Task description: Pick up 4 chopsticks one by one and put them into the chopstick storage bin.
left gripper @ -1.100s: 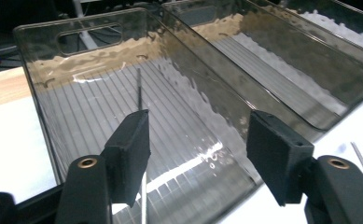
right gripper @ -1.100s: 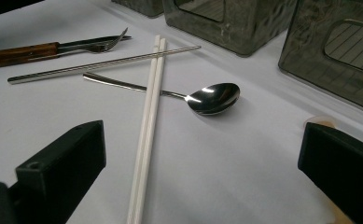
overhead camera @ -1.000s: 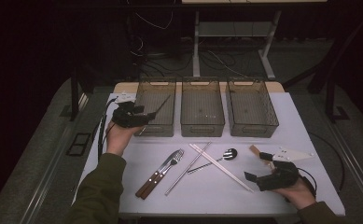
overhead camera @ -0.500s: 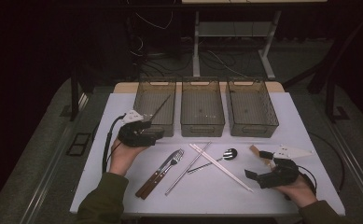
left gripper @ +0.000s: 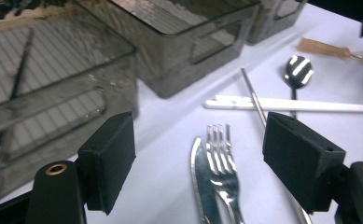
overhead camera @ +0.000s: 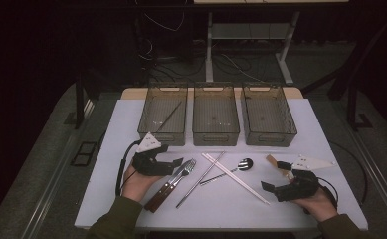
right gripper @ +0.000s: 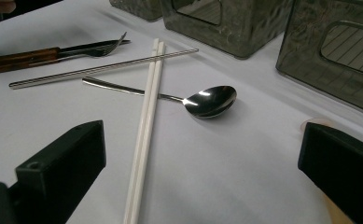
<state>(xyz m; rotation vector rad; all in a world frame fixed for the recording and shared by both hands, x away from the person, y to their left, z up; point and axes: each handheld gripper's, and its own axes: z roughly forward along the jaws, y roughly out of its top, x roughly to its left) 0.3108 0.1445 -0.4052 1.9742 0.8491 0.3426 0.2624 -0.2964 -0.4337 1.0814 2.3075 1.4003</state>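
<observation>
My left hand-held gripper [left gripper: 202,168] has just been opening its jaws, nothing between them yet, because the fork [left gripper: 222,161] and knife [left gripper: 202,182] lie directly ahead on the table [left gripper: 170,121].

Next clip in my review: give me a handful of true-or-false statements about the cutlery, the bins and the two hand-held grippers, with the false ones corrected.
1. The left hand-held gripper stands open over the fork and knife. True; its jaws have just been opening, and neither pad touches the cutlery.
2. The spoon lies inside the middle bin. False: it lies on the table, its handle under the white chopsticks.
3. The left bin holds one thin stick. True.
4. The right hand-held gripper grips the white chopsticks. False: its jaws are open and hold nothing.
5. Three bins stand in a row at the table's far side. True.
</observation>
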